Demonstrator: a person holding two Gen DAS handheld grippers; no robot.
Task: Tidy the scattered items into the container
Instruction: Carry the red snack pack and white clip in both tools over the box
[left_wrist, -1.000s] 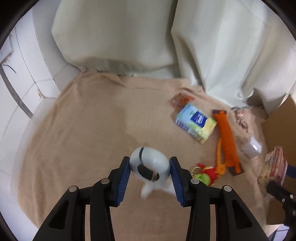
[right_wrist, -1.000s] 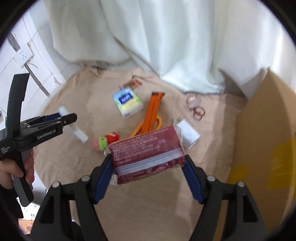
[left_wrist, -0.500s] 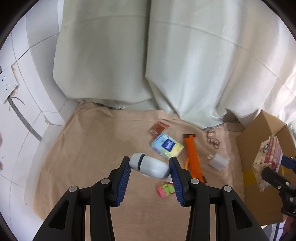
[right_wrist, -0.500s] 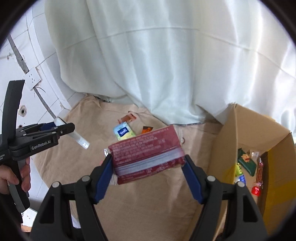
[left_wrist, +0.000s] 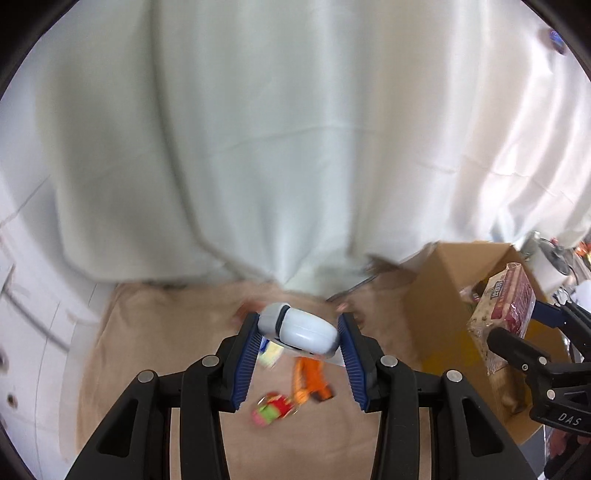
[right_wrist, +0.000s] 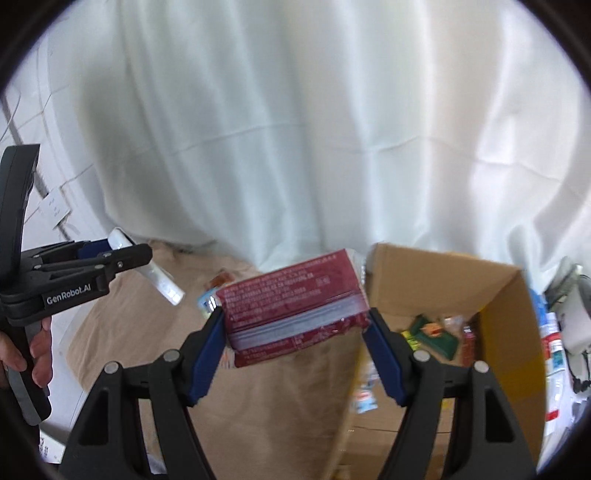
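Left gripper (left_wrist: 300, 341) is clamped on a white tube (left_wrist: 298, 330), held crosswise between the blue pads (left_wrist: 246, 363), up in the air above the tan cloth (left_wrist: 147, 350). From the right wrist view the same tube (right_wrist: 147, 271) sticks out past the left gripper's (right_wrist: 110, 254) black fingers, and a person's hand (right_wrist: 35, 354) grips the handle at the left edge.

Right gripper (right_wrist: 295, 332) is clamped on a dark red packet (right_wrist: 291, 301), pads pressing both ends, packet tilted a bit, lifted clear of the cloth. It hangs just beside the near left wall of the open cardboard box (right_wrist: 509, 332), not over the opening. In the left wrist view the packet (left_wrist: 506, 306) sits in front of the box (left_wrist: 436, 295).

Box already holds several items: green packet (right_wrist: 432, 330), other wrappers, too blurred to name.

Still lying on the cloth below the left gripper: orange tool (left_wrist: 312, 380), a small red-and-green toy (left_wrist: 273, 404), a yellowish pack (left_wrist: 271, 352) partly hidden by the pad. White curtain (left_wrist: 277, 129) hangs behind everything. View is motion-blurred.
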